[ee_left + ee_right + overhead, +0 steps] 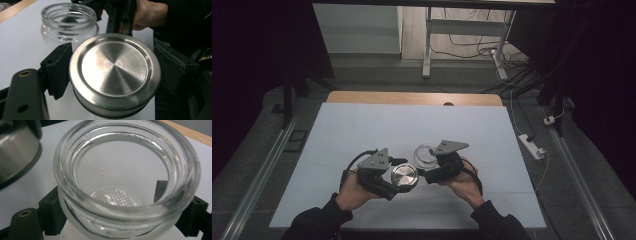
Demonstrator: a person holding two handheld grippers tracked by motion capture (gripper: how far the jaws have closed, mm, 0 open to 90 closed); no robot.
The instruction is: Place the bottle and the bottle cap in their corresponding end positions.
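Note:
A round brushed-steel lid (405, 177) is clamped between the black pads (58, 71) of my left gripper (402, 175), a little above the white table sheet (362, 125). In the left gripper view the lid (115, 72) lies face up across the gap. Just to its right stands an open clear glass jar (424, 154) with a threaded neck. My right gripper (428, 160) is shut around the jar's body. In the right gripper view I look down into the empty jar (125, 182), with the lid's rim (17, 152) close at the upper left. Lid and jar are apart.
The white sheet covers a wooden table whose far edge (412, 98) shows bare. A white power strip (532, 145) and cables lie on the floor to the right. Desk legs (427, 45) stand beyond the table. Both of the person's hands rest near the front edge.

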